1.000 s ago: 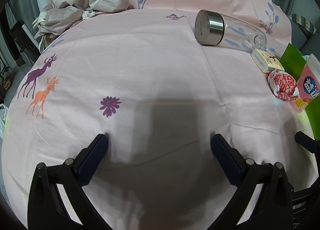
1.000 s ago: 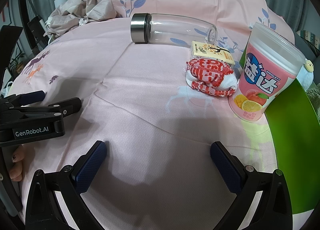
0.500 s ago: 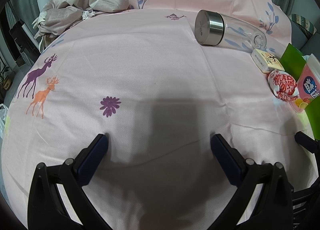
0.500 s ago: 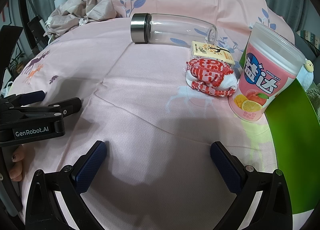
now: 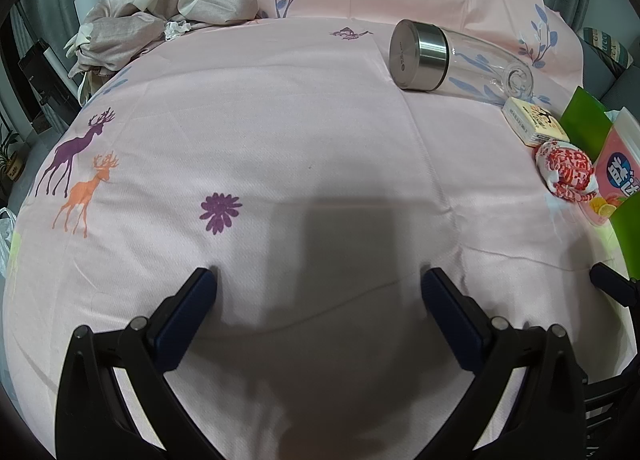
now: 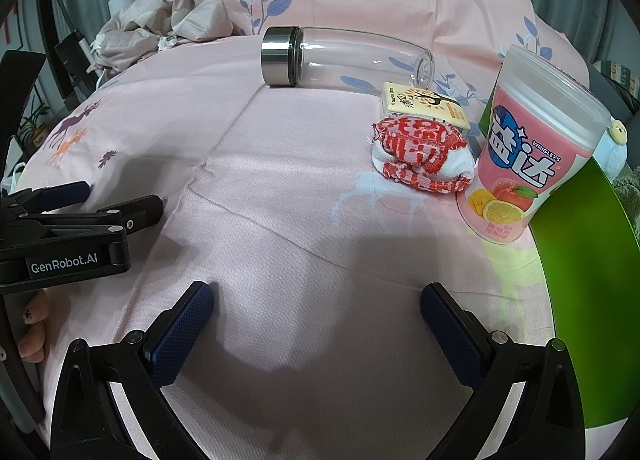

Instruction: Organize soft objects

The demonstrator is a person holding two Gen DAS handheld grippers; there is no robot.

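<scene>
Nothing looks tidied yet. Close by, the right gripper (image 6: pixel 316 308) has its two fingers spread wide, with nothing in them. The left gripper (image 5: pixel 318 292) is spread wide and holds nothing too. Both sit over the pink sheet (image 6: pixel 280 164). Farther off, at about one o'clock, the rolled red and white sock (image 6: pixel 416 158) lies beside the pink tub (image 6: pixel 532 152). It is not picked up yet.

The left gripper (image 5: pixel 318 284) and right gripper (image 6: pixel 316 298) are being held low and level, side by side, jaws spread wide with nothing between them.
</scene>
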